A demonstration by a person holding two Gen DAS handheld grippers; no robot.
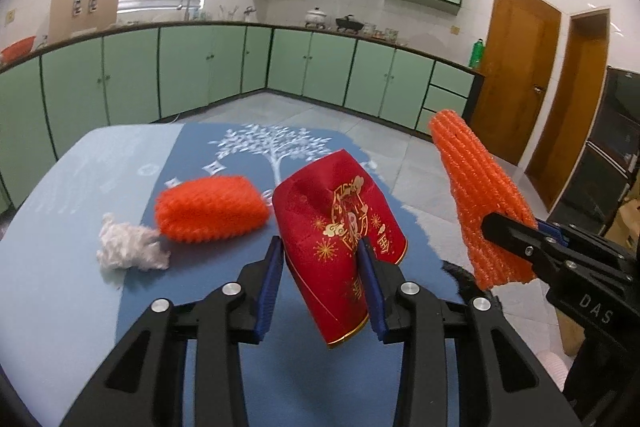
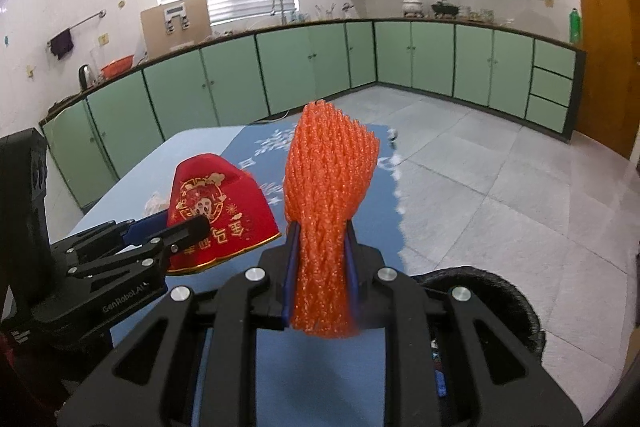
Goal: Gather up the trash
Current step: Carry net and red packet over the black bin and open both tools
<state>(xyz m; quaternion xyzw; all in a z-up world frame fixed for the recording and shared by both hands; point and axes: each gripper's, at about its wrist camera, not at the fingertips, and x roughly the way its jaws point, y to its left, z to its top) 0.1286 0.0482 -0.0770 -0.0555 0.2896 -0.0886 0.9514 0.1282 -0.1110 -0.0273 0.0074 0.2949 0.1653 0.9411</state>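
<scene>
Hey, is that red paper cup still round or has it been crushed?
Crushed. The red paper cup has a deep dent in its wall and a flattened far end, pinched between the left gripper's blue pads.

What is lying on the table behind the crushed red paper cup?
Behind the red paper cup an orange foam net and white crumpled tissue lie on the table. The cup hides the spot beneath itself.

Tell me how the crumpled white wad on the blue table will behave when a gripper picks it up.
The crumpled white wad looks fluffy and loose, so it will probably squash flat between the pads. It seems very light, likely sliding if nudged across the blue table. Its irregular shape should keep it from rolling.
</scene>
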